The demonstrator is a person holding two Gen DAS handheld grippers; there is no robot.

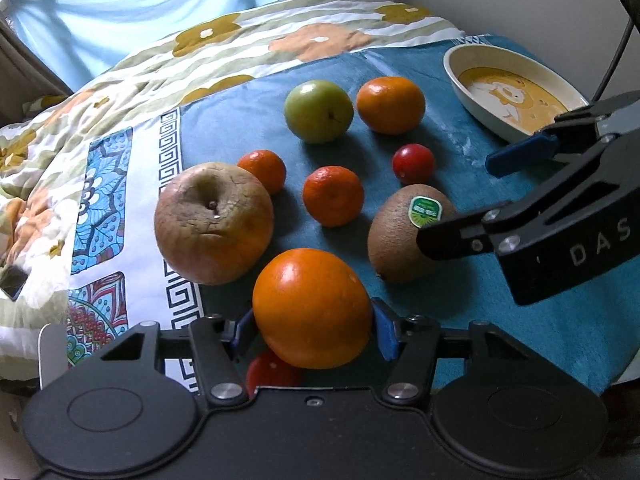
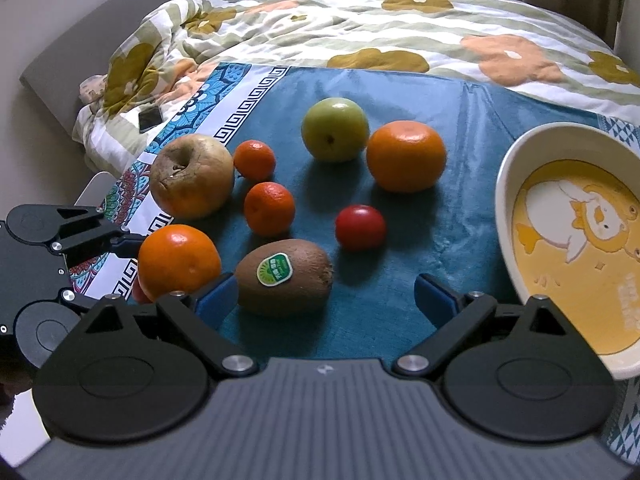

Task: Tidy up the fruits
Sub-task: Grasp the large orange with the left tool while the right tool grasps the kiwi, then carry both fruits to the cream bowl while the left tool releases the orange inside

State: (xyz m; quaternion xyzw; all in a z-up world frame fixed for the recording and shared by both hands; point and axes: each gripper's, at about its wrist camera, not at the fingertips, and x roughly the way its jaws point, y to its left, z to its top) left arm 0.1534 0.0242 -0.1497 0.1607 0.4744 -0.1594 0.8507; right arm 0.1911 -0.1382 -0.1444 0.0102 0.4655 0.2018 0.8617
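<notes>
Mounted on the left gripper (image 1: 312, 330), looked steeply down from close above the near left edge of the teal cloth (image 1: 460, 312), facing toward the curtain (image 1: 140, 12), with an orange (image 1: 312, 312) filling the near foreground. Mounted on the right gripper (image 2: 326, 300), looked down from the near side further right, close over the kiwi (image 2: 284, 282), facing the quilt (image 2: 400, 28). Shared between both views: cloth, kiwi (image 1: 404, 240), orange (image 2: 178, 262), remaining fruit, bowl (image 1: 480, 92) (image 2: 508, 208). Caught each other's gripper at the frame edge.
</notes>
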